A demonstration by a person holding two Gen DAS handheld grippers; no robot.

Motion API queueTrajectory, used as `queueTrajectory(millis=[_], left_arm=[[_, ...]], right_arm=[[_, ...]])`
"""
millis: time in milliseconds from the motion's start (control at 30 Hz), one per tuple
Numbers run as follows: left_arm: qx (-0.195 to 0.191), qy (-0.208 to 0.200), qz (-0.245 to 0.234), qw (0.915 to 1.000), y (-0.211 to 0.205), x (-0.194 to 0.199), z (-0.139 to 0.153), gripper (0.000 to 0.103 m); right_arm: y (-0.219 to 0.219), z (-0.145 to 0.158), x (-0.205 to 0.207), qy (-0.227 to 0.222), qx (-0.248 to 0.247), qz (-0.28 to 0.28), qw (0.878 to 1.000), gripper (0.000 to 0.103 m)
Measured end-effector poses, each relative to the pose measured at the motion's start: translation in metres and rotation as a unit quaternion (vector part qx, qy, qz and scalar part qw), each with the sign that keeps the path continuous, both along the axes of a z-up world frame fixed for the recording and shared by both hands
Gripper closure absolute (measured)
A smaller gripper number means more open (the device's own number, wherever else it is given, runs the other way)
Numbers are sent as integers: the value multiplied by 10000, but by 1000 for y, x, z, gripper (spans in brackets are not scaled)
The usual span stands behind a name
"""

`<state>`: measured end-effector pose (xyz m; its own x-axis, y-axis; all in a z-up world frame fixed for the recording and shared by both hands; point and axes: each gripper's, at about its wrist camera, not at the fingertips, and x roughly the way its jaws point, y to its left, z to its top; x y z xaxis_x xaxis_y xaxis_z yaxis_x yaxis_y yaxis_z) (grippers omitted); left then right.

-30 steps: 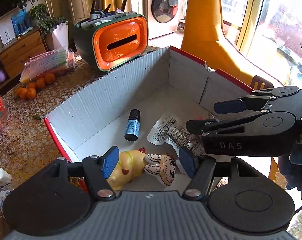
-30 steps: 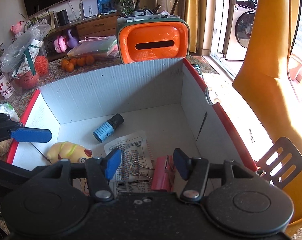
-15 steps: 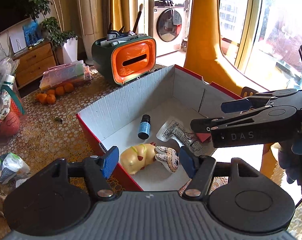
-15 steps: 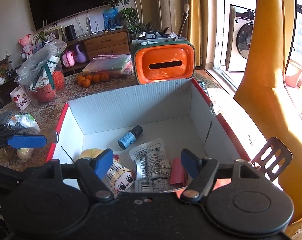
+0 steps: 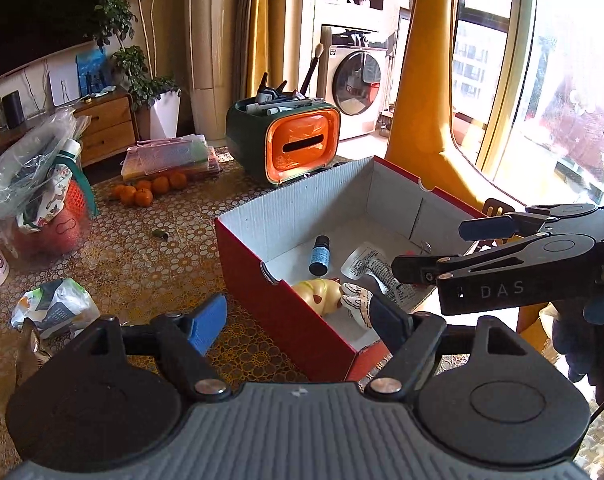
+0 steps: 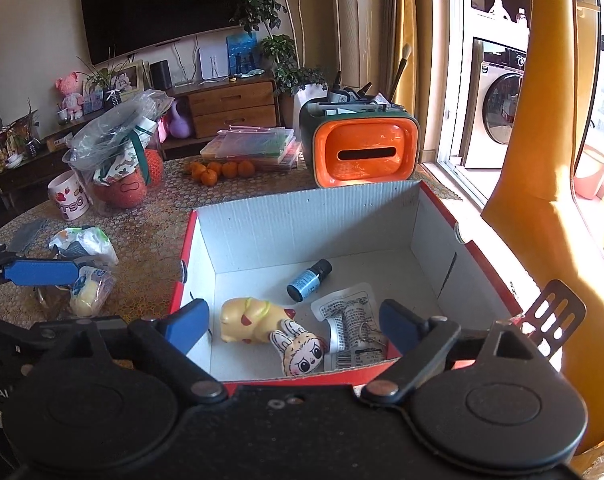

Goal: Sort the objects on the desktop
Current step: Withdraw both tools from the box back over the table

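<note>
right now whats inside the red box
A small blue bottle, yellow toy, bunny doll and printed packet. The near wall hides the packet's lower edge.

The box (image 6: 313,220) is open on top, so a gripper could enter from above; its four walls block any sideways way in. Inside, the far right corner of the floor lies bare. The bottle (image 6: 309,280) lies mid-floor, the packet (image 6: 351,328) near the front wall, the yellow toy (image 6: 248,320) and the doll (image 6: 300,354) toward the front left corner. The caddy (image 6: 361,152) stands just behind the box's far wall. Left of the box, the table (image 5: 142,248) has bare room, bounded by oranges (image 5: 150,190), a bag (image 5: 34,196) and wrappers (image 5: 54,308).
</note>
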<state>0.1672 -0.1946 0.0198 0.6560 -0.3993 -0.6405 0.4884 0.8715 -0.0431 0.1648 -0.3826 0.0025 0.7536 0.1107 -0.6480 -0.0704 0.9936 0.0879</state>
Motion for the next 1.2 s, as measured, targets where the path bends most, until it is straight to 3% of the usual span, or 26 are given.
queueTrajectory(millis=[467, 833, 933, 1200], left_arm=[[-256, -145, 337, 9990, 75, -21, 0, 19], [-453, -204, 816, 9954, 143, -18, -13, 14], [-463, -231, 950, 9941, 158, -15, -21, 0], [-469, -284, 1213, 9911, 189, -1, -46, 0]], right_arm=[[63, 9, -20, -154, 9, 195, 9997, 5], [122, 4, -4, -88, -19, 445, 9990, 5], [138, 0, 2, -48, -25, 514, 9987, 5], [177, -13, 25, 94, -130, 751, 9970, 5]])
